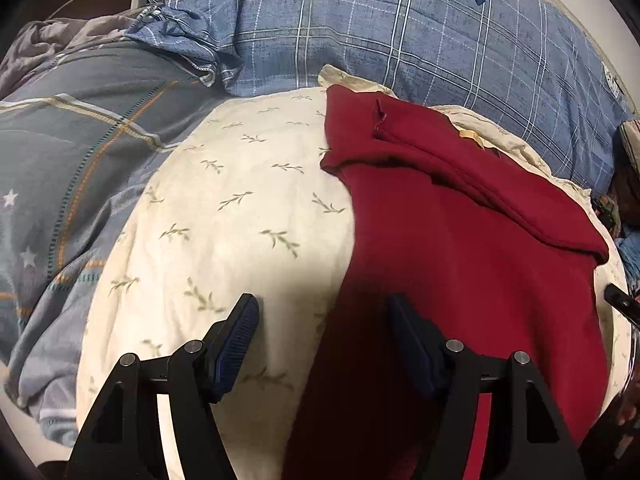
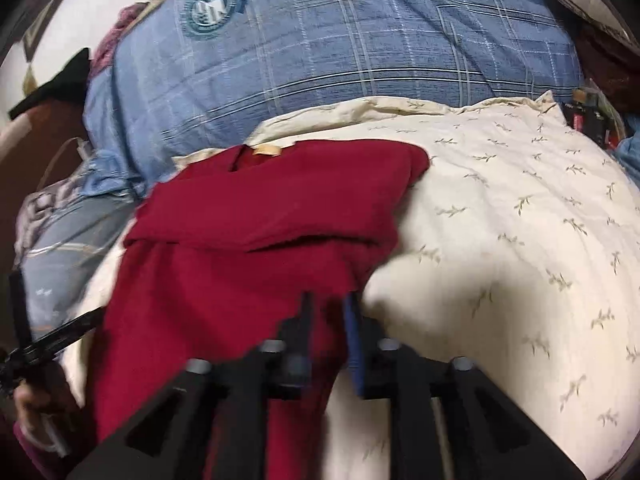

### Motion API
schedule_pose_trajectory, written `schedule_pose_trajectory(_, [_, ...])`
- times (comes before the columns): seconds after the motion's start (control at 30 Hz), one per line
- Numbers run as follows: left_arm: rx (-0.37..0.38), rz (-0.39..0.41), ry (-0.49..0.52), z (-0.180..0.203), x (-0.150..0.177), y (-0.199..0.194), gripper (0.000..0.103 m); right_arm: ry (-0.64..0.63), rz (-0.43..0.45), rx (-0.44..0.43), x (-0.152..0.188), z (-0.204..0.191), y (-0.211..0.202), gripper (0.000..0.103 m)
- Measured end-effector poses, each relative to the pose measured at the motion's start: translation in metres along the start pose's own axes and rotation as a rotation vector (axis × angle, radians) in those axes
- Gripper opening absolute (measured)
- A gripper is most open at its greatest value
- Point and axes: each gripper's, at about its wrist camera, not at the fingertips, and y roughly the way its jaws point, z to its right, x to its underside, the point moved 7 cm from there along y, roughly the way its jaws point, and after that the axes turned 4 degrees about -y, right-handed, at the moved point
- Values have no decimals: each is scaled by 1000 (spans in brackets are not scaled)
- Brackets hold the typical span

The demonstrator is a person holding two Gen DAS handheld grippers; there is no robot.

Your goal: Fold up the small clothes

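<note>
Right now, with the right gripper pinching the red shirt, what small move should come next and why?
Probably lower the left gripper and close it on the near left edge of the red shirt. Its jaws are open and straddle that edge above the pillow, while the right gripper looks shut on the opposite edge. With both edges held, the bottom could be lifted toward the folded top.

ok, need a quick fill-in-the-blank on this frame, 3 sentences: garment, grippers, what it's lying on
The garment being folded is dark ____ in colour.
The left gripper has its jaws ____, one finger over the garment and one over the cream pillow.
The right gripper is ____ on the garment's edge.
Behind the cream pillow lies a blue ____ pillow.

Missing words: red; open; shut; plaid
</note>
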Motion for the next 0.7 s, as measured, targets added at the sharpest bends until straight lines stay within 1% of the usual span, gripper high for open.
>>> schedule_pose_trajectory(0.03, [-4,4,2,0,1,-3,67,-12,-3,-14,4,-6,-6,44])
schedule_pose_trajectory(0.17, [-10,25,-2,1,8,-19,67,-95,-25,-32,21,-30,-16,44])
schedule_pose_trajectory(0.23, [-8,30,4,1,14,-26,67,-108,-46,-57,30,-39,-16,45])
schedule_pose_trajectory(0.3, [-12,28,16,1,21,-31,67,-109,-72,-79,36,-43,-15,48])
schedule_pose_trajectory(0.37, [-16,17,28,0,28,-34,67,-110,-101,-105,44,-45,-14,55])
schedule_pose_trajectory(0.47, [-8,-8,36,-3,36,-37,67,-113,-138,-137,57,-44,-16,61])
schedule_pose_trajectory(0.57, [19,-31,48,-6,45,-42,67,-94,-179,-166,72,-39,-19,65])
schedule_pose_trajectory(0.63, [39,-54,51,-11,52,-47,67,-89,-228,-188,85,-36,-21,65])
schedule_pose_trajectory(0.7, [58,-68,44,-15,57,-50,67,-114,-269,-191,98,-35,-24,65])
